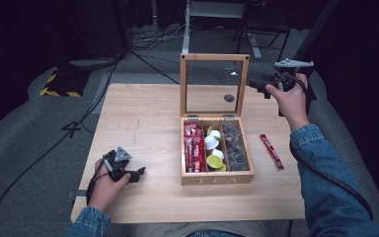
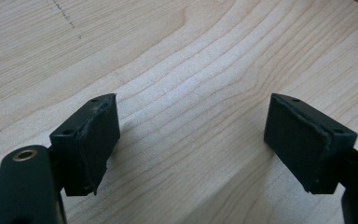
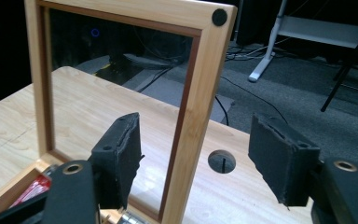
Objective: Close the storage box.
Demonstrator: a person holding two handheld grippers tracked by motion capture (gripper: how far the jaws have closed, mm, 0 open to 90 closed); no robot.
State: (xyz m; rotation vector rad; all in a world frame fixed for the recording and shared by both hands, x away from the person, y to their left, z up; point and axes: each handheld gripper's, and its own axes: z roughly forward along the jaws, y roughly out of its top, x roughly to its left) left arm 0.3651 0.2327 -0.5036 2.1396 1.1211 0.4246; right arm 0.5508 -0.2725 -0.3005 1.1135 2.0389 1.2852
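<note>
Pale wood table (image 1: 143, 118), grey carpet, dark room; both claws (image 2: 191, 140) (image 3: 200, 158) spread wide, empty.

The right gripper (image 3: 198, 161) has its jaws spread wide, straddling the right post of the upright glazed lid (image 3: 191, 112); through the lid's glass pane the table (image 3: 88, 107) runs on; right of the lid, a round hole (image 3: 222, 161); below its left corner, red packets (image 3: 30, 189).
</note>
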